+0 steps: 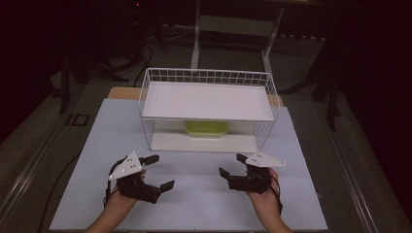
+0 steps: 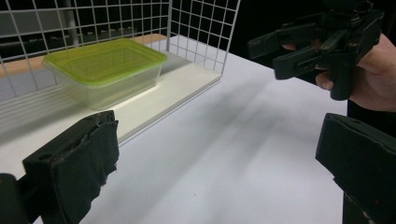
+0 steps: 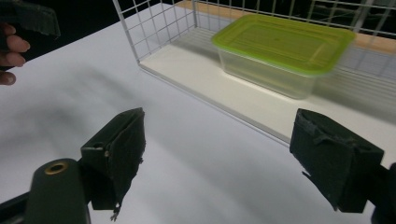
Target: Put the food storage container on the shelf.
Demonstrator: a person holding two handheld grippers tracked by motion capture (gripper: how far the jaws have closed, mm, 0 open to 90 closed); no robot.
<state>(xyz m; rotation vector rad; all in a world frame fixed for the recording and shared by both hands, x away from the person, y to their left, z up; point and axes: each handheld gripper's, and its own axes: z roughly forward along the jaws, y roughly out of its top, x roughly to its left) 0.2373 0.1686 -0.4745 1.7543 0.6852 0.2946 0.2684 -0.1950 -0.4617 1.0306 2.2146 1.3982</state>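
Green-lidded plastic box (image 1: 206, 128) sits on the lower shelf of the wire rack (image 1: 209, 76), at the far side of the table (image 1: 194, 194). It looks light, stiff and slippery; grip its short ends. Left hand-held gripper (image 1: 159, 172) and right hand-held gripper (image 1: 232, 165) hover wide open, empty.

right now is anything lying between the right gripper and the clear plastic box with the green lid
No. In the right gripper view, bare white table and the white shelf board lie between the right gripper and the clear green-lidded box.
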